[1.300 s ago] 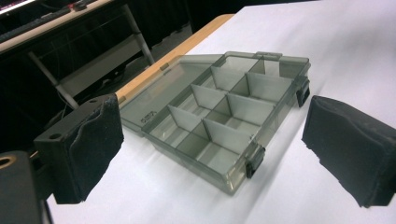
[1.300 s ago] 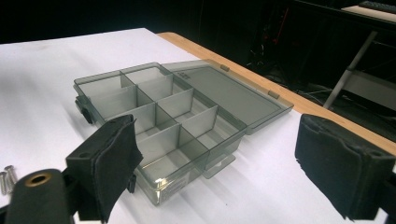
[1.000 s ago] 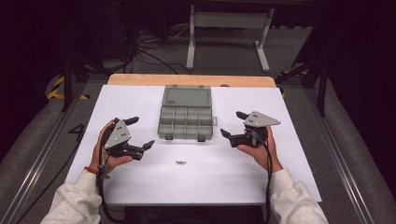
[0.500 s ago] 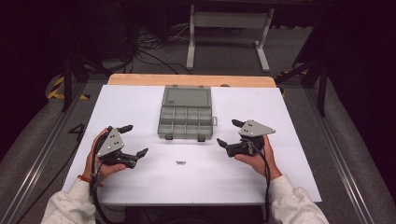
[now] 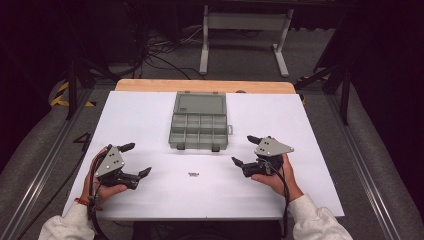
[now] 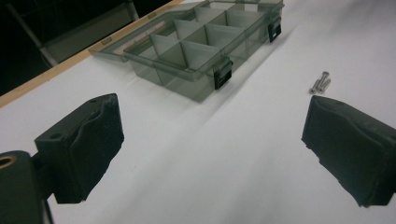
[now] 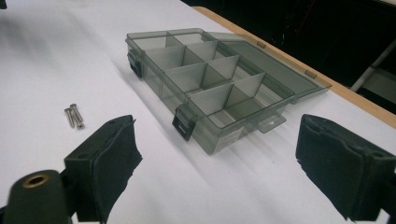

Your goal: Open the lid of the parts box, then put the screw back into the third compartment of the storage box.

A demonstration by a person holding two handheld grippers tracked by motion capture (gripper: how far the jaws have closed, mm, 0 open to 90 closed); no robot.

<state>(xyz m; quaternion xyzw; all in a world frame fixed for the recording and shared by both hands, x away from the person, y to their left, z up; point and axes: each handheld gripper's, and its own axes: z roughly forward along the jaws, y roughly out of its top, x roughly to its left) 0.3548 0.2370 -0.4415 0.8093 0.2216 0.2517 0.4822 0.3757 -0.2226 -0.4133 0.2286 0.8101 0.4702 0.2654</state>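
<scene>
A grey see-through compartment box (image 5: 199,125) lies open at the middle of the white table, its lid flat behind it; it also appears as the box (image 6: 196,44) and the box (image 7: 210,79). Its compartments look empty. Two small screws (image 5: 194,174) lie side by side in front of it, seen again as the screws (image 6: 320,83) and the screws (image 7: 74,115). My left gripper (image 5: 136,160) rests at the front left, open, nothing between its jaws. My right gripper (image 5: 244,150) sits at the front right, open and empty too. Both stand apart from box and screws.
The white sheet (image 5: 310,130) covers a wooden table whose far edge (image 5: 205,86) shows behind the box. A metal stand (image 5: 245,25) and cables lie on the dark floor beyond. Black rails (image 5: 45,165) run along both sides.
Both hands have drawn back toward the front edge with their grippers. Box and screws have stayed put.
</scene>
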